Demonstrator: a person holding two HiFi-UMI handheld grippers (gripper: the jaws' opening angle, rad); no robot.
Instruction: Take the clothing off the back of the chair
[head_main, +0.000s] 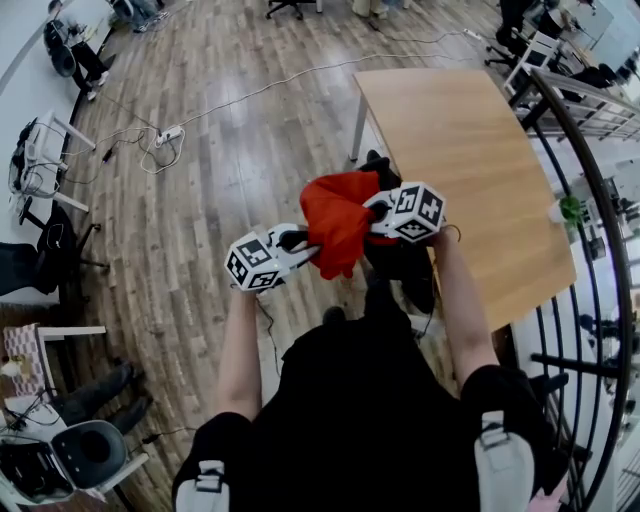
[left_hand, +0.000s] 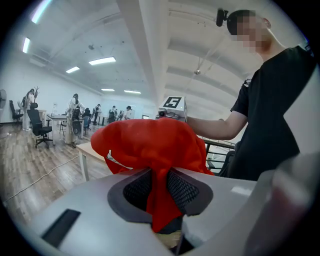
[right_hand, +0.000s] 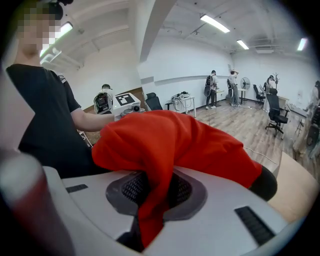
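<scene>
A red garment (head_main: 337, 222) hangs bunched in the air between my two grippers, above the black chair (head_main: 405, 262). My left gripper (head_main: 307, 243) is shut on its left end, and red cloth (left_hand: 160, 195) is pinched between the dark pads. My right gripper (head_main: 372, 215) is shut on the right end, with cloth (right_hand: 152, 192) squeezed between its pads. The red garment (left_hand: 150, 142) bulges up in front of the left gripper's camera, and the red garment (right_hand: 175, 140) drapes over the right gripper's jaws. The chair's back is mostly hidden under the garment and the grippers.
A wooden table (head_main: 470, 160) stands right behind the chair. A black metal railing (head_main: 590, 260) curves along the right. Cables and a power strip (head_main: 168, 133) lie on the wooden floor at the left, near other desks and office chairs (head_main: 40, 262).
</scene>
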